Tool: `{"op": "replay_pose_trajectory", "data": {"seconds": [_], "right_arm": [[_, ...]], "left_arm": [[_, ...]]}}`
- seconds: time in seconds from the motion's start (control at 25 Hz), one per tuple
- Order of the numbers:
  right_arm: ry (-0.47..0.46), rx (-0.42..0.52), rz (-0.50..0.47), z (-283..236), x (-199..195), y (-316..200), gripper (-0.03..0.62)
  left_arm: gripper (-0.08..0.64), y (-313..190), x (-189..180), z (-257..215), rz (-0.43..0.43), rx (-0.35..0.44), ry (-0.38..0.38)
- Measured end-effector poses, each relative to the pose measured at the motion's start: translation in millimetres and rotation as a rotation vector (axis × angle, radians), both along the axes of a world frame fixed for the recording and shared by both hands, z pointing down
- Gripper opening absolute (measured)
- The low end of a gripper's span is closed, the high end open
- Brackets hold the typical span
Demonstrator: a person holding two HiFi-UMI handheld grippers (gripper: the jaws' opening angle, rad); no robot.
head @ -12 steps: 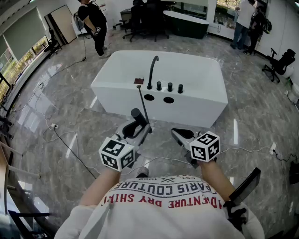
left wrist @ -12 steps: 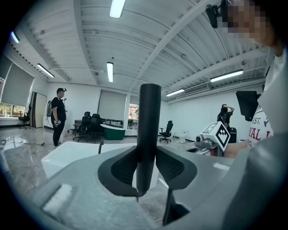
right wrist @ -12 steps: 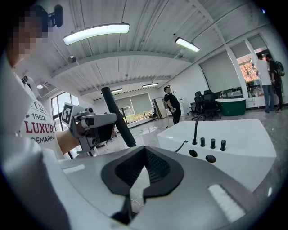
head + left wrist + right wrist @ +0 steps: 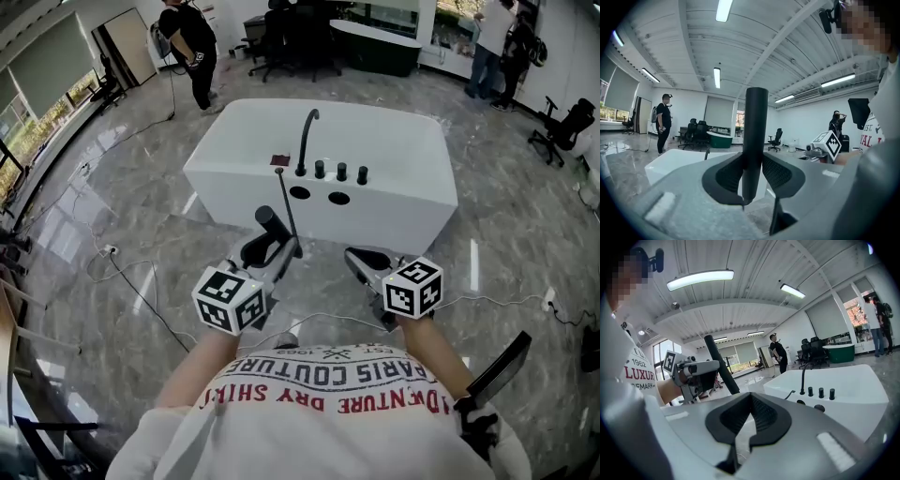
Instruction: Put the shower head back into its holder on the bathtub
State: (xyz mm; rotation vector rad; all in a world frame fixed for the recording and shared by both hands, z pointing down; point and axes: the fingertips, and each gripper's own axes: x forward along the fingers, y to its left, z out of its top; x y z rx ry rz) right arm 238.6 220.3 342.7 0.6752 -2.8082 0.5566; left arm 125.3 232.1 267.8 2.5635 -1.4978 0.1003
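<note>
Head view: prob. marble floor [image 4: 122,187], white tub [image 4: 394,131]; L fingers [image 4: 723,176] grip shower head [image 4: 754,122], R fingers [image 4: 733,420] closed.

The head view looks from up high, forward and steeply down, at the left tool [image 4: 278,246], the right tool [image 4: 361,260] and the bathtub [image 4: 375,220] a bit ahead. The left gripper view sits low on its tool, very near the jaws, and faces almost level toward the bathtub. The right gripper view does the same from the other side. All three see the bathtub. Each gripper view also sees the other tool.
</note>
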Motion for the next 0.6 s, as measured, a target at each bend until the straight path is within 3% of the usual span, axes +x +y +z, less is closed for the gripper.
{"op": "replay_pose_trajectory", "data": {"seconds": [0.2, 0.6], "right_arm": [[-0.046, -0.010, -0.027, -3, -11, 1, 0.006], [0.015, -0.045, -0.075, 20, -41, -10, 0.006]], "left_arm": [[0.131, 8, -12, 0, -0.028, -0.005, 0.002], [0.130, -1, -62, -14, -0.100, 0.020, 0.080]]}}
